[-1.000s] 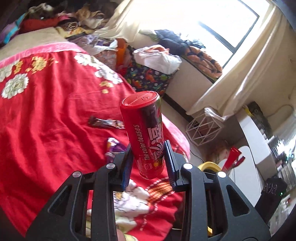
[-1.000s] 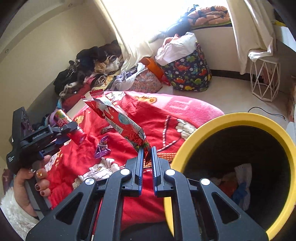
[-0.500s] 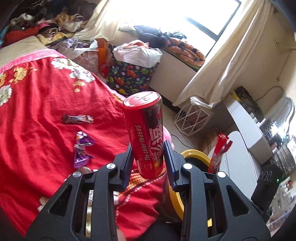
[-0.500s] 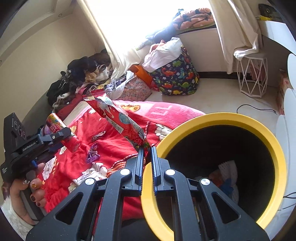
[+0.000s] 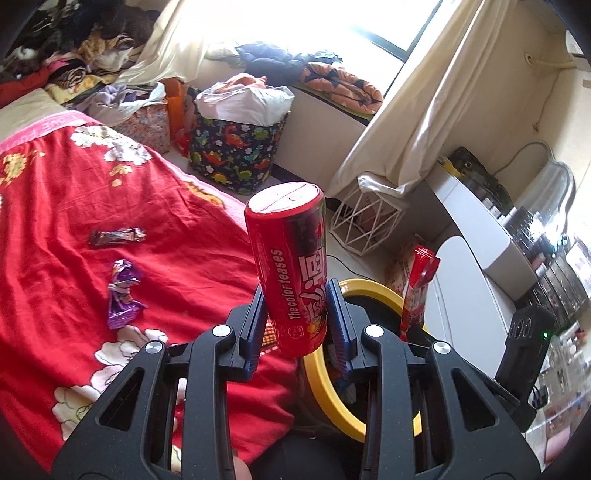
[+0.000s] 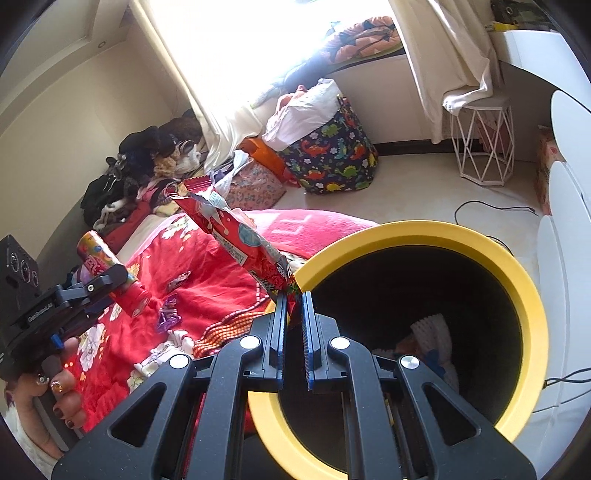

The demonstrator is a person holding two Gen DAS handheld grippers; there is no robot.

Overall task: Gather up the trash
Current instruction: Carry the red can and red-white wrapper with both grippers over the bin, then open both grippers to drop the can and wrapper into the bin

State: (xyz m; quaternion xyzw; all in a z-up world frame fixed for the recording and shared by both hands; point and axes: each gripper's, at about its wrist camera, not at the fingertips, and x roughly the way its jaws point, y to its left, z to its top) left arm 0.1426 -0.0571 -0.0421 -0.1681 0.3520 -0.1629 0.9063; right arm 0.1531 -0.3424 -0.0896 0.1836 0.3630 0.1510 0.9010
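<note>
The red candy tube looks like glossy, smooth plastic. The red snack wrapper is shiny crinkled foil. The bedspread is soft matt cloth. The bin's yellow rim is smooth matt plastic. The ribbed blue fingers sit on matt black plastic with metal screws.

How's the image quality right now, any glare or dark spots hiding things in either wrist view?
Left wrist view: the window is blown out white, yet the red can reads sharply. Right wrist view: the same glare washes out the window, and the yellow-rimmed bin is so dark inside that its contents barely show. Both bend straight lines near the edges.
</note>
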